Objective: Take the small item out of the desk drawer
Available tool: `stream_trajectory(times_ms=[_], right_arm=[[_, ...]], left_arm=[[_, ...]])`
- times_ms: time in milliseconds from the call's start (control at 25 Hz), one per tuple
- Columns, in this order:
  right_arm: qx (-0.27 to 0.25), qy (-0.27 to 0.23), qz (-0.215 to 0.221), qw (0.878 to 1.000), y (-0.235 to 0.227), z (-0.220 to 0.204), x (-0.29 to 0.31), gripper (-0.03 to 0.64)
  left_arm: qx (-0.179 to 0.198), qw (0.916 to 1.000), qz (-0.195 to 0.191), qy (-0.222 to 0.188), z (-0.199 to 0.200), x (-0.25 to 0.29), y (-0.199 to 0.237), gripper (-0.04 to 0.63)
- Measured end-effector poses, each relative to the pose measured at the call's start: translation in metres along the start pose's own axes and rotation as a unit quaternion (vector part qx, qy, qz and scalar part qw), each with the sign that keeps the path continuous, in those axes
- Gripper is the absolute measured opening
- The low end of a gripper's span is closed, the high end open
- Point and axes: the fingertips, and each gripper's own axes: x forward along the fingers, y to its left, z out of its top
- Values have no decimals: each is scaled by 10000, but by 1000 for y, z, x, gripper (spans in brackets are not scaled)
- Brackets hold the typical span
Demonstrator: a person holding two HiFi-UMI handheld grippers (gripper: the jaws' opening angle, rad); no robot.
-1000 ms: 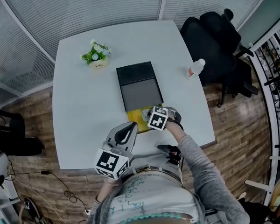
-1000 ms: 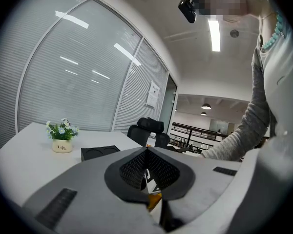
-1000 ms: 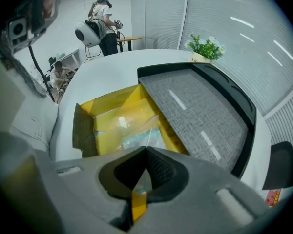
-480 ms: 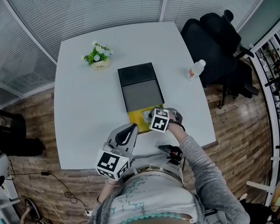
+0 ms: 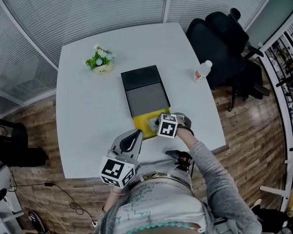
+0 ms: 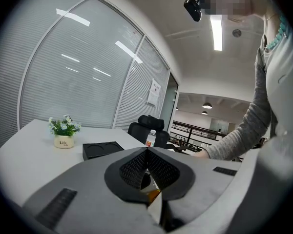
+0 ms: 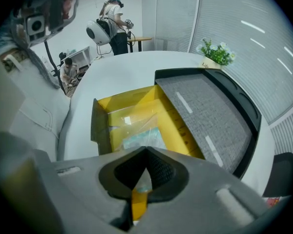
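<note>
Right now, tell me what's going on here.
A person works two handheld grippers at a white table. The right gripper, jaws shut, points down into the pulled-out yellow drawer of a black desk organiser, at a clear plastic packet; whether it pinches the packet is unclear. The left gripper, also shut, hovers near the table's edge.

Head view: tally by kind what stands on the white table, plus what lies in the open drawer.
Potted plant: 1
Black drawer box with open yellow drawer: 1
Water bottle: 1
Clear packet in that drawer: 1
Total: 4
</note>
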Motion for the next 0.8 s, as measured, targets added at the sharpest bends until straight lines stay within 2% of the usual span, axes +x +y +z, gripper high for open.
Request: stream_trajectory(times_ms=[200, 440, 800], right_arm=[[-47, -83, 8, 10000, 5, 2, -14, 3], [-149, -217, -188, 9995, 5, 15, -45, 3], [-258, -636, -424, 9967, -4, 45, -106, 3]], left_arm=[[-72, 10000, -44, 37, -4, 1, -3, -3], [-132, 9998, -59, 122, -8, -1, -8, -2], [-13, 9997, -58, 251, -12, 4, -12, -3]])
